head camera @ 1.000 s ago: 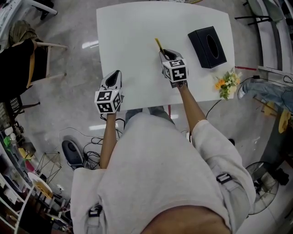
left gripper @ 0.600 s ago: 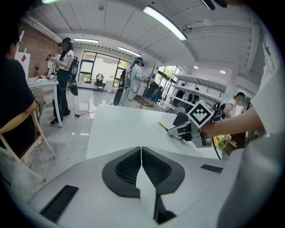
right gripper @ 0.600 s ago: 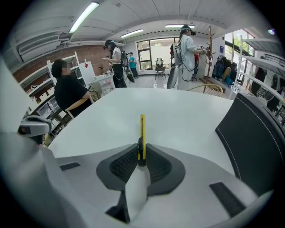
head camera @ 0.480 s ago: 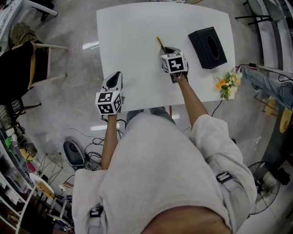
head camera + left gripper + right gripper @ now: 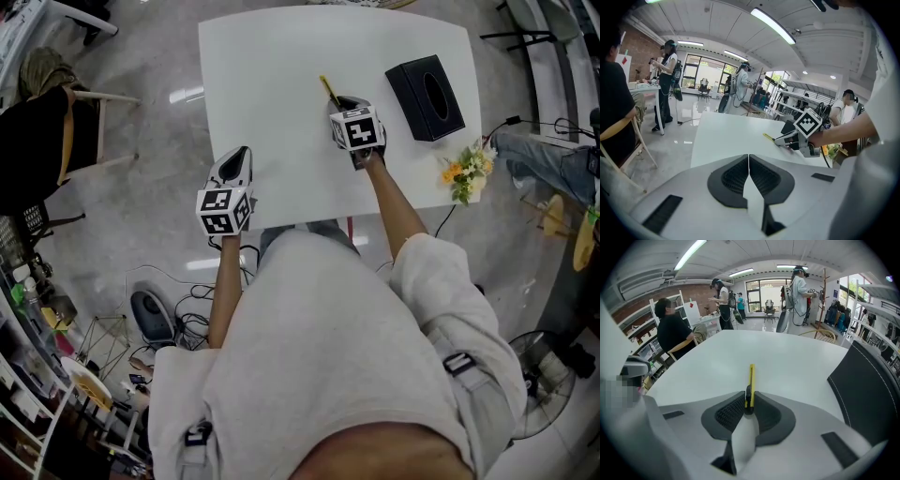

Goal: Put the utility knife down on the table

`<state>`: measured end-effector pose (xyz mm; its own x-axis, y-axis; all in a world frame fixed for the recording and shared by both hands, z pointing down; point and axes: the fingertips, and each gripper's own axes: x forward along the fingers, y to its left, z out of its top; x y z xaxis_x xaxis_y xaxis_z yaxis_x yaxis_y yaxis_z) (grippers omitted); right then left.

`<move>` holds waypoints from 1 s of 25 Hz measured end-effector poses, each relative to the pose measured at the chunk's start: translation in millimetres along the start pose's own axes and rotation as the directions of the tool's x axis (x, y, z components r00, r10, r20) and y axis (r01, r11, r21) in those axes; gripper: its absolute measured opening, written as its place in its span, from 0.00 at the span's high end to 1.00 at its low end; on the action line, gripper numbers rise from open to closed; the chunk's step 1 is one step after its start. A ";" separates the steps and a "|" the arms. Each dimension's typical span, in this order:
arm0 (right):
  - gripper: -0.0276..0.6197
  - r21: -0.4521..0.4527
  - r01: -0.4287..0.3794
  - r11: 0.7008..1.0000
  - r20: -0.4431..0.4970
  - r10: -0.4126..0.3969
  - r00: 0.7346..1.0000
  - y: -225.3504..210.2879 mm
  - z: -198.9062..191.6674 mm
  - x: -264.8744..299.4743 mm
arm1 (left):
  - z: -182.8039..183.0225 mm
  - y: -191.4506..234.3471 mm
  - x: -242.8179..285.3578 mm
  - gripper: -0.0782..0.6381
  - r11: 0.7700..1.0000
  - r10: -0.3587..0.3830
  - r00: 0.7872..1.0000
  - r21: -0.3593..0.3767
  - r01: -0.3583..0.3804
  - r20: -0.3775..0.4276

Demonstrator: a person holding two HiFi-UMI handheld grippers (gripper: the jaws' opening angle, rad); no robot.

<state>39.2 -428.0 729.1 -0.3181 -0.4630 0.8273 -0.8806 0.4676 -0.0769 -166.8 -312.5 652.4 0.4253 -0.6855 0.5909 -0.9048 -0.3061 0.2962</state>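
A slim yellow utility knife sticks out forward from my right gripper, whose jaws are shut on its rear end. In the head view the right gripper is over the middle of the white table, and the utility knife points away from me with its tip low over the tabletop. The left gripper view shows the utility knife close to the table surface. My left gripper hangs at the table's near left edge, jaws shut with nothing in them.
A black tissue box lies on the table to the right of the right gripper. Yellow flowers sit at the table's near right corner. Chairs and several people stand around the room beyond the table.
My right gripper has dipped a little lower and tilted further down with the knife. The left gripper has stayed put.
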 end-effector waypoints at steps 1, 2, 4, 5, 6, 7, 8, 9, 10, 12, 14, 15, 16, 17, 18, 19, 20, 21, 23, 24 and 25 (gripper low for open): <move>0.84 -0.001 -0.009 1.000 0.000 0.009 1.000 1.3 -0.7 1.0 | -0.4 0.3 -0.6 0.86 1.000 0.000 1.000 0.000 0.000 0.000; 0.84 -0.001 -0.018 1.000 -0.003 0.018 1.000 3.4 -0.8 1.0 | -0.7 0.9 -1.6 0.86 1.000 0.000 1.000 0.001 0.000 0.000; 0.74 -0.006 -0.025 1.000 -0.015 0.025 1.000 8.1 0.9 -0.5 | -0.9 2.9 -3.9 0.86 1.000 0.001 1.000 0.001 -0.001 0.001; 0.72 -0.013 -0.025 1.000 -0.017 0.025 1.000 9.8 1.4 0.2 | -0.8 3.7 -4.7 0.86 1.000 0.002 1.000 0.001 -0.002 0.002; 0.72 -0.020 -0.023 1.000 -0.014 0.022 1.000 10.6 1.4 1.5 | -0.8 4.0 -5.3 0.86 1.000 0.002 1.000 0.001 -0.002 0.002; 0.70 -0.023 -0.016 1.000 -0.008 0.016 1.000 10.1 1.5 2.2 | -0.8 3.9 -5.6 0.86 1.000 0.002 1.000 0.001 -0.002 0.003; 0.69 -0.023 -0.007 1.000 0.001 0.007 1.000 8.5 2.2 1.9 | -0.6 3.7 -6.0 0.86 1.000 0.002 1.000 0.002 -0.002 0.004; 0.68 -0.021 0.004 1.000 0.011 -0.004 1.000 6.5 3.6 0.8 | -0.1 3.6 -6.7 0.86 1.000 0.002 1.000 0.003 -0.002 0.006; 0.68 -0.018 0.013 1.000 0.022 -0.012 1.000 4.8 5.5 -0.8 | 0.4 3.8 -7.7 0.86 1.000 0.001 1.000 0.004 -0.001 0.008; 0.68 -0.015 0.021 1.000 0.045 -0.021 0.999 3.0 10.1 -4.9 | 1.2 4.2 -9.6 0.86 1.000 0.001 1.000 0.006 -0.001 0.011; 0.68 -0.016 0.025 1.000 0.069 -0.024 0.997 2.5 14.7 -10.1 | 1.9 3.8 -10.1 0.86 1.000 0.001 1.000 0.009 -0.001 0.015; 0.68 -0.017 0.028 0.999 0.082 -0.026 0.996 2.1 16.8 -13.1 | 2.6 3.2 -9.9 0.86 1.000 0.000 1.000 0.010 0.000 0.016; 0.68 -0.016 0.031 0.999 0.094 -0.029 0.995 1.9 18.8 -16.4 | 3.5 2.6 -9.6 0.86 1.000 -0.001 1.000 0.012 0.001 0.018; 0.68 -0.014 0.034 0.999 0.107 -0.032 0.994 2.0 20.6 -19.9 | 4.6 1.8 -9.5 0.86 1.000 -0.002 1.000 0.014 0.002 0.021; 0.68 -0.014 0.037 0.999 0.121 -0.035 0.992 2.2 22.5 -24.1 | 5.9 0.9 -9.5 0.86 1.000 -0.003 1.000 0.016 0.003 0.023; 0.69 -0.015 0.042 0.999 0.138 -0.040 0.990 2.5 24.7 -29.3 | 7.4 -0.1 -9.8 0.86 1.000 -0.005 1.000 0.019 0.004 0.027; 0.70 -0.016 0.048 0.999 0.156 -0.045 0.987 2.8 27.3 -35.5 | 9.3 -1.1 -10.3 0.86 1.000 -0.006 1.000 0.022 0.005 0.031; 0.72 -0.016 0.053 0.998 0.176 -0.049 0.983 3.3 30.0 -42.2 | 11.4 -2.0 -11.0 0.86 1.000 -0.007 0.999 0.024 0.006 0.036; 0.75 -0.014 0.057 0.998 0.213 -0.053 0.976 5.0 35.0 -55.7 | 16.4 -3.4 -12.3 0.86 1.000 -0.009 0.999 0.027 0.008 0.048; 0.77 -0.013 0.058 0.998 0.229 -0.053 0.972 6.0 36.9 -62.1 | 18.9 -4.2 -12.8 0.86 1.000 -0.010 0.999 0.029 0.009 0.053; 0.78 -0.013 0.058 0.998 0.246 -0.053 0.968 7.1 38.4 -68.4 | 21.3 -5.1 -13.1 0.86 0.999 -0.011 0.998 0.033 0.010 0.058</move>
<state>41.2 -422.0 650.6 -0.3479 -0.6581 0.6677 -0.8929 0.4497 -0.0221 -168.3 -315.9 627.1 0.4336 -0.7193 0.5427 -0.9009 -0.3340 0.2772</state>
